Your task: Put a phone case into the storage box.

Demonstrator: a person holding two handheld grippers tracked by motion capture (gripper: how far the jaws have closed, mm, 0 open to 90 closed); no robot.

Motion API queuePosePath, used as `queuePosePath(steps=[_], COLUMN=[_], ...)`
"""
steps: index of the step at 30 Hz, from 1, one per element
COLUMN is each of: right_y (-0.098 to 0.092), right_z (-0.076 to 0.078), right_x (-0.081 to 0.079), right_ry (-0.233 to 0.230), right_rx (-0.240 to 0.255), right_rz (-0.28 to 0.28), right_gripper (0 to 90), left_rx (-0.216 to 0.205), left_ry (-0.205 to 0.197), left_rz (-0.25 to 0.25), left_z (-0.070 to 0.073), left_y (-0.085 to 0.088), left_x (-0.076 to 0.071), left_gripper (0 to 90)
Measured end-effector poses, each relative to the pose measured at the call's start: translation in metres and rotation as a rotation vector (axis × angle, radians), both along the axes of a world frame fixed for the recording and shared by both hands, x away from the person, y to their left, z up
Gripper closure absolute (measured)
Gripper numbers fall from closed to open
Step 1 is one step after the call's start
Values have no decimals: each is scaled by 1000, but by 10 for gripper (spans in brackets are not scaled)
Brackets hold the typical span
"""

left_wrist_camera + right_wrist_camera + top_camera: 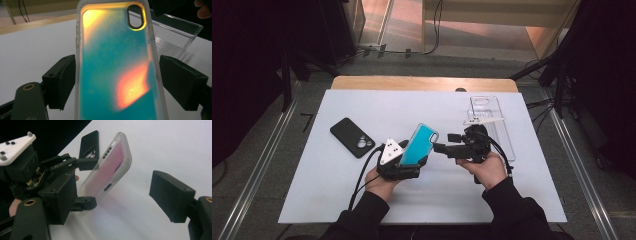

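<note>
Nearest, the left gripper grips the teal case across its width, one pad on each long edge, tilted up off the table; in the left gripper view the case stands between the two pads, camera cutout at the far end. Just right of it the right gripper points at the case's side, jaws wide with nothing between them; in the right gripper view the case lies ahead of the open jaws and apart from them, the left gripper clamped on its edges.

The step looks like a handover or a two-handed hold. To do it well: keep the left grip steady and the case's tilt fixed; bring the right jaws in square to the free end, clear of the left pads; close on the rim, not the flexible back, so the case does not bow or spring out; let the left go only once the right holds.

Farther left a black case lies flat; at the far right rests a clear tray.
</note>
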State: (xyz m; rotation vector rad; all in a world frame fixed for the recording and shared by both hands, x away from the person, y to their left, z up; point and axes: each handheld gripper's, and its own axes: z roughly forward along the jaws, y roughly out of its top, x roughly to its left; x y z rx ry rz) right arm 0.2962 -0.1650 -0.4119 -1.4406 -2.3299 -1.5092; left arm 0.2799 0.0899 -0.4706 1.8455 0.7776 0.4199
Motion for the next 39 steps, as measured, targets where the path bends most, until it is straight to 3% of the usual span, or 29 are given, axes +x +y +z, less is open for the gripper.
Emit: queuePosePath(steps=[7, 13, 15, 22, 25, 30, 35, 39], right_y=[12, 18, 19, 19, 19, 16, 14, 12], right_z=[-4, -5, -3, -1, -1, -3, -3, -2], right_x=[11, 21, 25, 33, 34, 37, 37, 37], right_ry=[23, 86, 115, 226, 243, 273, 303, 312], right_rx=[-10, 16, 18, 64, 80, 110, 159, 169], right_rz=[7, 9, 15, -4, -3, -4, 6, 6], right_gripper=[226, 304, 399, 510, 554, 736, 762, 764], left_rx=[-28, -52, -57, -69, -80, -72, -69, -62], left_ry=[-23, -14, -8, 7, 14, 7, -10, 7], left_rz=[15, 22, 25, 34, 34, 40, 45, 37], left_z=[-1, -1, 0, 3, 4, 4, 5, 8], left_y=[0, -5, -6, -10, -11, -11, -12, -13], left_x=[-4, -8, -9, -13, -13, -14, -15, -15], left_gripper=[169, 169, 169, 168, 168, 168, 168, 167])
